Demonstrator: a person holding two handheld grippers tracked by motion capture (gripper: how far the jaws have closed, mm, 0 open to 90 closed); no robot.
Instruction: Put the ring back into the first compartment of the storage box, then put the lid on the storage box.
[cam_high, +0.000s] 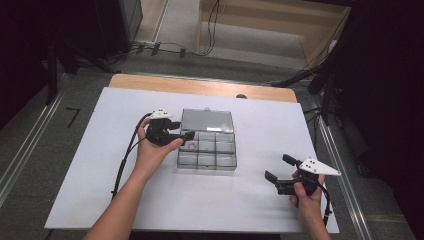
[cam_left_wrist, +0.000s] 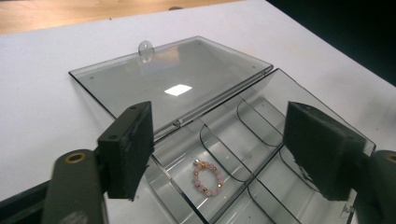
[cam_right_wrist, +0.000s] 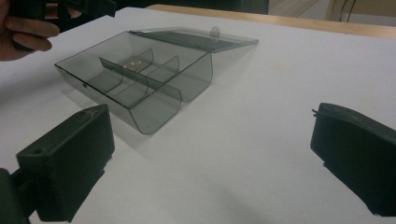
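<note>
A clear compartment box (cam_high: 207, 147) sits mid-tabletop (cam_high: 100, 175), lid (cam_left_wrist: 173, 77) laid flat open, a pink bead bracelet (cam_left_wrist: 208, 177) in one compartment. The left tongs (cam_high: 185, 134) hover spread and empty above the bracelet. The right tongs (cam_high: 278, 168) gape empty, well apart from the box.

Left tool (cam_high: 184, 135): black body, two blocky black jaws, white three-cornered top plate with dark screw dots, black cable trailing off at 7 o'clock. Right tool (cam_high: 278, 167): same build. Brass-coloured insert near each jaw base. Forearms bare, no sleeves.
</note>
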